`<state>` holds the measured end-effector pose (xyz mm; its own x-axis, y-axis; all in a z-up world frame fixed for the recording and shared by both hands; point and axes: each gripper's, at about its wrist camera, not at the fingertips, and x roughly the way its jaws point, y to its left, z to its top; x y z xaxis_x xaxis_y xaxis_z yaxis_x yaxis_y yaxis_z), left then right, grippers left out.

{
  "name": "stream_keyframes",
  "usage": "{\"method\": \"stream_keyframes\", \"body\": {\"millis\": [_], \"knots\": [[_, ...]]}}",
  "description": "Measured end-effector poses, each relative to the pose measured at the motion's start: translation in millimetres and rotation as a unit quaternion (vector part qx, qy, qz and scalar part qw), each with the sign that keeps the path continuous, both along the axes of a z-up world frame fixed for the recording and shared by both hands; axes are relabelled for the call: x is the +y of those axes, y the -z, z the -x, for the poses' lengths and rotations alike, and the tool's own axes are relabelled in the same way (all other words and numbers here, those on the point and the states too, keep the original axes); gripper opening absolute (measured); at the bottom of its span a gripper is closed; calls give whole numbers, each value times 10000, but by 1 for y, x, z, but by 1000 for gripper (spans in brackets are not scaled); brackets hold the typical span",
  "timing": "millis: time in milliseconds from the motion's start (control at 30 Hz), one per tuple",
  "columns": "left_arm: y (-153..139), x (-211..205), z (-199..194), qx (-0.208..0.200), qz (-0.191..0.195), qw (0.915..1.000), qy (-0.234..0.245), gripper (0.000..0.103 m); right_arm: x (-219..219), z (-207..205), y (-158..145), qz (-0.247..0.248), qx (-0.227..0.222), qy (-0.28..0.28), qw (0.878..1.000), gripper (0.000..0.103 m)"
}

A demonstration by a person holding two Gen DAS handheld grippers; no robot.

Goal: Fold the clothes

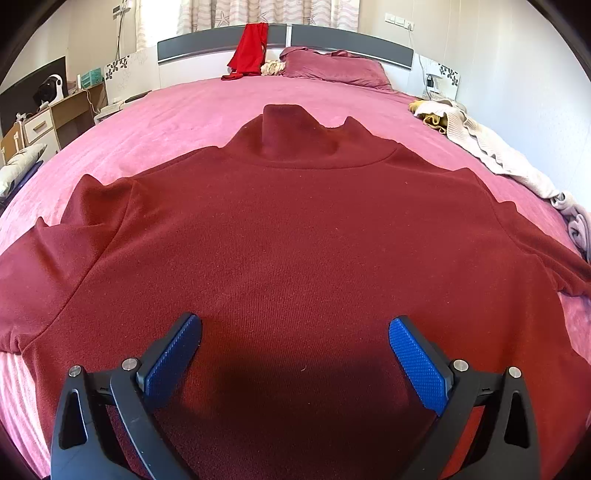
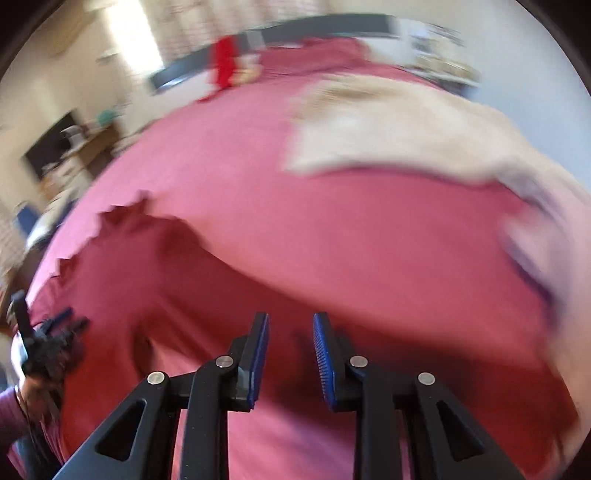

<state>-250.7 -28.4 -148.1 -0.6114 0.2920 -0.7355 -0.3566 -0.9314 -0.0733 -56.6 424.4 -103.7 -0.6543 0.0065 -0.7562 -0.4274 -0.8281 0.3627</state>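
The maroon turtleneck sweater (image 1: pixel 295 229) lies spread flat mid-bed (image 1: pixel 207 103), collar toward the headboard. It's a soft, limp knit, so I'd pinch seams or cuffs. My left gripper (image 1: pixel 294 332) hovers wide above it; my right gripper (image 2: pixel 290 332), blurred, seems narrowly parted and empty.

**Home bedroom**

Wide bed (image 1: pixel 184 110) under a pink spread fills most of the view; padded grey-and-white headboard (image 1: pixel 207 46) behind it, dark pink pillow (image 1: pixel 332 68) against it. Patterned curtains (image 1: pixel 266 11) hang above the headboard. White nightstand (image 1: pixel 439 79) with leaf print at the bed's far corner, wall sockets (image 1: pixel 397 20) above. Wooden desk (image 1: pixel 70 107) with drawers and small appliances along the other wall. Loose garments: red one (image 1: pixel 249 48) over the headboard, cream knit (image 1: pixel 491 147) at the bed's edge
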Motion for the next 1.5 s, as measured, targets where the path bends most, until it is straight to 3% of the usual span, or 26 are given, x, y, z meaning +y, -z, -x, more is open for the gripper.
{"method": "stream_keyframes", "body": {"millis": [67, 167, 367, 433, 500, 567, 800, 900, 1033, 1100, 1167, 1233, 1300, 1367, 1433, 1500], "knots": [[-1, 0, 0, -8, 20, 10000, -4, 102, 21, -40, 12, 414, 10, 636, 9971, 25], [-2, 1, -2, -28, 57, 10000, -30, 102, 52, -100, 29, 1031, 26, 1582, 9820, 27], [-3, -2, -8, -161, 43, 9998, -82, 102, 110, -210, 62, 2123, 98, 3295, 9199, 29], [-2, -2, -9, -154, 46, 9998, -92, 102, 110, -200, 60, 2035, 319, 3344, 9196, 29], [-1, -1, -9, -145, 77, 9998, -93, 102, 107, -183, 54, 1802, 310, 3172, 9306, 13], [-1, -1, -10, -143, 84, 9998, -93, 102, 103, -166, 45, 1555, 152, 2998, 9411, 8], [-1, -5, -10, -146, -32, 9999, -84, 102, 94, -173, -10, 1030, 721, 3157, 9405, 7], [0, -6, -11, -145, -70, 9998, -82, 103, 96, -190, -18, 844, 576, 3287, 9389, 7], [1, -7, -11, -155, -100, 9998, -77, 103, 108, -198, 23, 822, -751, 2756, 9548, 18], [1, -8, -12, -158, -133, 9998, -72, 103, 102, -188, 30, 480, -1307, 2588, 9558, 22], [1, -9, -11, -162, -175, 9997, -67, 103, 91, -176, 11, -276, -1356, 2660, 9540, 23], [1, -10, -11, -175, -187, 9997, -65, 103, 81, -153, -14, -859, -975, 2477, 9601, 26], [2, -9, -11, -178, -155, 9997, -65, 103, 79, -109, -24, -1026, -788, 1662, 9776, 29], [2, -8, -11, -176, -146, 9997, -63, 103, 83, -57, -13, -964, -1084, 685, 9870, 28], [2, -9, -11, -175, -155, 9997, -62, 103, 84, -10, 9, -1051, -1683, -93, 9801, 28], [2, -9, -11, -179, -177, 9997, -61, 103, 83, 12, 36, -1301, -2429, -635, 9592, 28]]}}
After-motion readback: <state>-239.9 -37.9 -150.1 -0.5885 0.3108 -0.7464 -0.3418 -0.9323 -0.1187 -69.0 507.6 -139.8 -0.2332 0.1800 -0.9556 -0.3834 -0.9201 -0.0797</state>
